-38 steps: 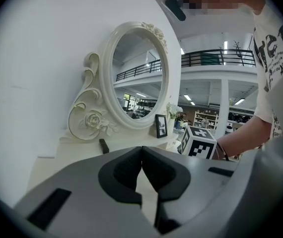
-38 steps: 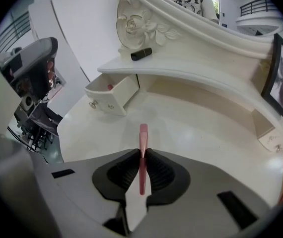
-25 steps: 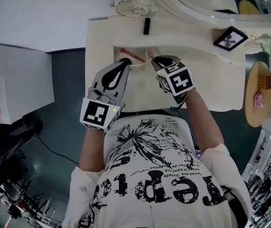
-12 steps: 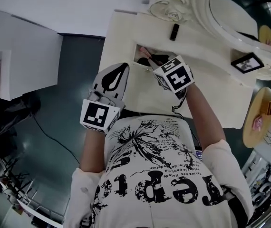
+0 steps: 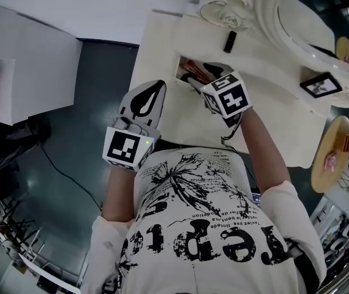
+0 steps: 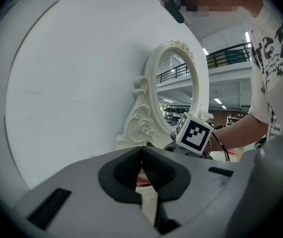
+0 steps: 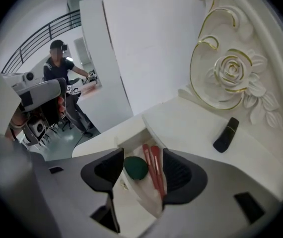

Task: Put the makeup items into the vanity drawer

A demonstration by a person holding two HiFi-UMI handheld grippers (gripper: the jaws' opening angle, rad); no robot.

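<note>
The cream vanity's drawer (image 5: 183, 66) stands open. Over it hangs my right gripper (image 5: 198, 78), its jaws opening. In the right gripper view a dark green makeup sponge (image 7: 135, 167) lies on the drawer floor (image 7: 131, 195) between the spread jaws of the right gripper (image 7: 142, 157), and the pads do not press on it. Two red brushes (image 7: 154, 168) lie beside the sponge. A black lipstick tube (image 5: 229, 40) (image 7: 226, 134) rests on the vanity top. My left gripper (image 5: 155, 89) (image 6: 141, 152) hovers at the vanity's front left, shut and empty.
An ornate oval mirror (image 5: 285, 23) rises at the vanity's back. A small picture frame (image 5: 320, 84) sits to the right, and a round wooden side table (image 5: 333, 149) beyond it. A white wall panel (image 5: 21, 66) stands left. A person (image 7: 58, 68) sits among chairs far off.
The head view has swung, so the vanity now lies slanted. My right gripper stayed over the open drawer and its jaws have spread. The left gripper has barely moved.
</note>
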